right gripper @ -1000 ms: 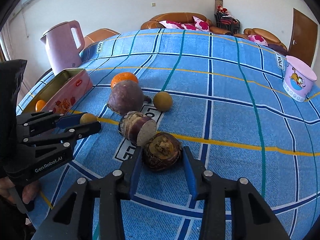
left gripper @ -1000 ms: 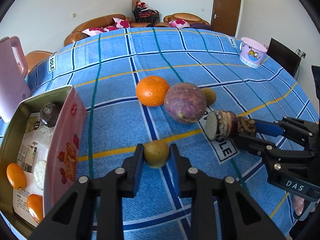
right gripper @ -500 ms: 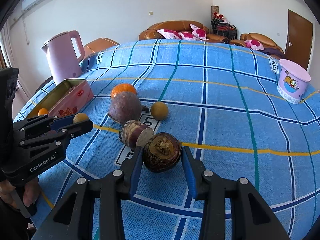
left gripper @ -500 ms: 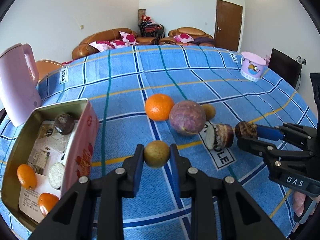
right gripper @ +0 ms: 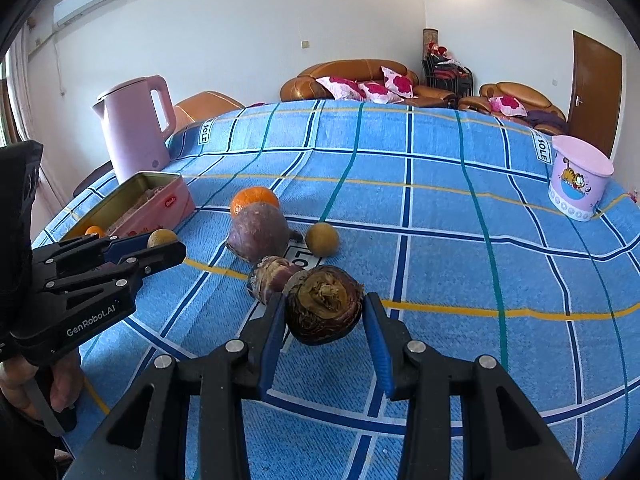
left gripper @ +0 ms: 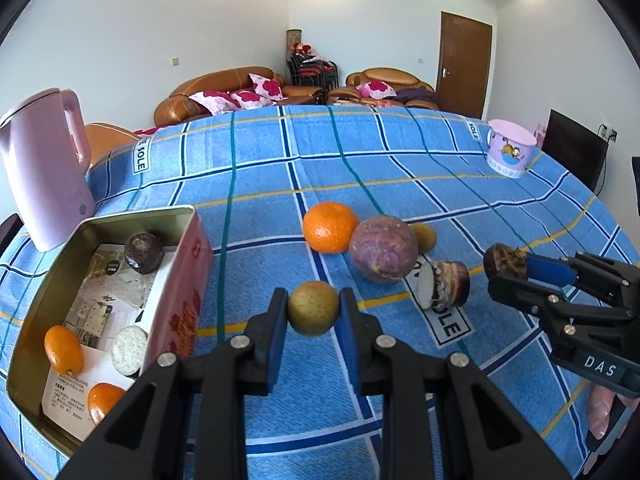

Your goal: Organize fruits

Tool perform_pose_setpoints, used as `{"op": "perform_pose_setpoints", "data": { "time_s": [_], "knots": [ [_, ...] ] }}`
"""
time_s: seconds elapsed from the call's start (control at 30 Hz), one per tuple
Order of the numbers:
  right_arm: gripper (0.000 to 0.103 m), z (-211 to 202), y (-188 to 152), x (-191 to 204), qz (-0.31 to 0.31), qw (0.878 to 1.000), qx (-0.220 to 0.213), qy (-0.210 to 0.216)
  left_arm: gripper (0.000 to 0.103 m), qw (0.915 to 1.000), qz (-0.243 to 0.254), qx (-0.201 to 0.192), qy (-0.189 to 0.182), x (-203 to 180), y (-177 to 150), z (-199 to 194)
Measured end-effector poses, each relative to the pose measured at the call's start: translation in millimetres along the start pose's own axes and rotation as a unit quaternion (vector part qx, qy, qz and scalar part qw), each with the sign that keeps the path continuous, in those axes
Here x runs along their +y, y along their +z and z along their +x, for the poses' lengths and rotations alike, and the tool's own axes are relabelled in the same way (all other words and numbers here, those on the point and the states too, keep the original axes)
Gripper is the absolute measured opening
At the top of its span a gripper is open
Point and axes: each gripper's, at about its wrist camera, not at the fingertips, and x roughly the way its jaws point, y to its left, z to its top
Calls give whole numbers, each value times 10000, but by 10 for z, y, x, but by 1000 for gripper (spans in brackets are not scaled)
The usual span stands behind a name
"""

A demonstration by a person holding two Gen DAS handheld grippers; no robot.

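Observation:
My left gripper (left gripper: 313,308) is shut on a small yellow-brown fruit (left gripper: 313,307) and holds it above the cloth, right of the open pink tin (left gripper: 191,264). My right gripper (right gripper: 323,312) is shut on a dark brown-purple fruit half (right gripper: 323,305), also lifted. On the cloth lie an orange (left gripper: 330,227), a large purple fruit (left gripper: 383,249), a second yellow-brown fruit (left gripper: 425,235) and another cut half (left gripper: 442,285). The tin holds a dark fruit (left gripper: 144,253), small oranges (left gripper: 63,349) and a white cut piece (left gripper: 129,351).
A pink kettle (left gripper: 44,176) stands behind the tin at the table's left edge. A pink cartoon cup (left gripper: 511,153) stands at the far right. The table wears a blue checked cloth (left gripper: 280,168). Sofas and a door lie beyond.
Both grippers have risen with their fruits off the cloth and drawn back. The dark half has moved away from the other cut half. The tin's inside shows more fully.

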Motion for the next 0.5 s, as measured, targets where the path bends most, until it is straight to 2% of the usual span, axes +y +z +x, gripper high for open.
{"op": "perform_pose_setpoints", "data": {
  "time_s": [0.5],
  "knots": [
    [41, -98, -6, 14, -36, 9996, -287, -23, 27, 9995, -57, -290, 99, 18, -12, -111]
  ]
}}
